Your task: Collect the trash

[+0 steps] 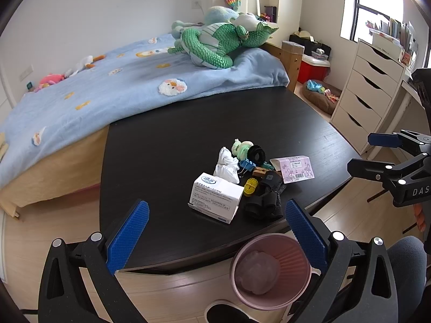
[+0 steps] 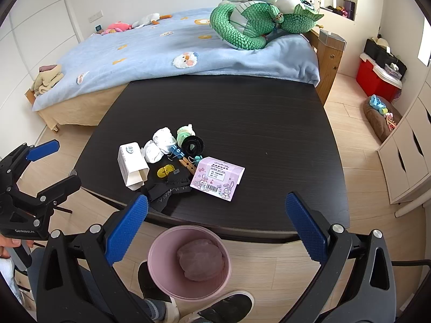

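The tissue (image 2: 159,148) sits in the clutter mid-table (image 2: 242,113), beside the box (image 2: 132,164); the bin (image 2: 188,261), apparently holding one wad, stands below. Both grippers (image 1: 215,231) (image 2: 215,226) hover spread, empty. Next: pinch the tissue, drop it in.

Black tool (image 2: 216,224) frames, blue textured pads (image 2: 126,230).

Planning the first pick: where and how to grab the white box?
Judging by its pose, pinch the white box across its long side walls, from above. It lies flat with one end flap open toward the table edge, and the tissue crowds its far corner. Both grippers are open.
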`<state>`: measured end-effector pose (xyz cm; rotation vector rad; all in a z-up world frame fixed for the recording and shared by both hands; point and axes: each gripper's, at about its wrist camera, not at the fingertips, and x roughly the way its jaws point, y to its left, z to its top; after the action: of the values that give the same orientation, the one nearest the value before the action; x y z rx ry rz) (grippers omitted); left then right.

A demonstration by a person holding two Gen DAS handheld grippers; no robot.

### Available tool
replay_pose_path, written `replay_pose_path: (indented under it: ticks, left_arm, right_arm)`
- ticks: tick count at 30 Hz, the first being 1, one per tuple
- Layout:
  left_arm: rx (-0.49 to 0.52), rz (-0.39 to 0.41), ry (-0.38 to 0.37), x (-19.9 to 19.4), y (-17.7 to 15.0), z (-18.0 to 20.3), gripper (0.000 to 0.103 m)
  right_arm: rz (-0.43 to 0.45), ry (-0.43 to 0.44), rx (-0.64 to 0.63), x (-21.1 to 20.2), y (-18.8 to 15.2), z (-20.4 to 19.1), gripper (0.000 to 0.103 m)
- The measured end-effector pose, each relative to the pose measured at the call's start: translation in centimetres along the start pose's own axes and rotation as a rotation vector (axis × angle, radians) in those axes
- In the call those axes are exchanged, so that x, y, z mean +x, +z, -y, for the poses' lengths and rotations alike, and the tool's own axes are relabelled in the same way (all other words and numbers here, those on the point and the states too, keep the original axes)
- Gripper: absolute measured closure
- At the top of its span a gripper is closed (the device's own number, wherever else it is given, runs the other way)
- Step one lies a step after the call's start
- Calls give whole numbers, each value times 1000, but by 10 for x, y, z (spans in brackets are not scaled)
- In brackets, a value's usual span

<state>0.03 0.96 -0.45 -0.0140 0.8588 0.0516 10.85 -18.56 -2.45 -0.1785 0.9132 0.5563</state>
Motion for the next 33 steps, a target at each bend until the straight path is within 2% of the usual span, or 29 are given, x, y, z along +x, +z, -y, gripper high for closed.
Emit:
replay_pose_path:
  ticks: [14, 23, 33]
  left_arm:
    - [16, -20, -1, 9, -3, -1, 6]
    - [52, -72, -43, 31, 7, -10, 6]
    - [140, -169, -136, 68, 18, -15, 6]
  right_arm:
    - [-7, 4, 5, 2, -3, -1, 3]
    - [-21, 15, 12, 5, -4, 1, 3]
    - [-38, 17, 19, 8, -4, 6, 3]
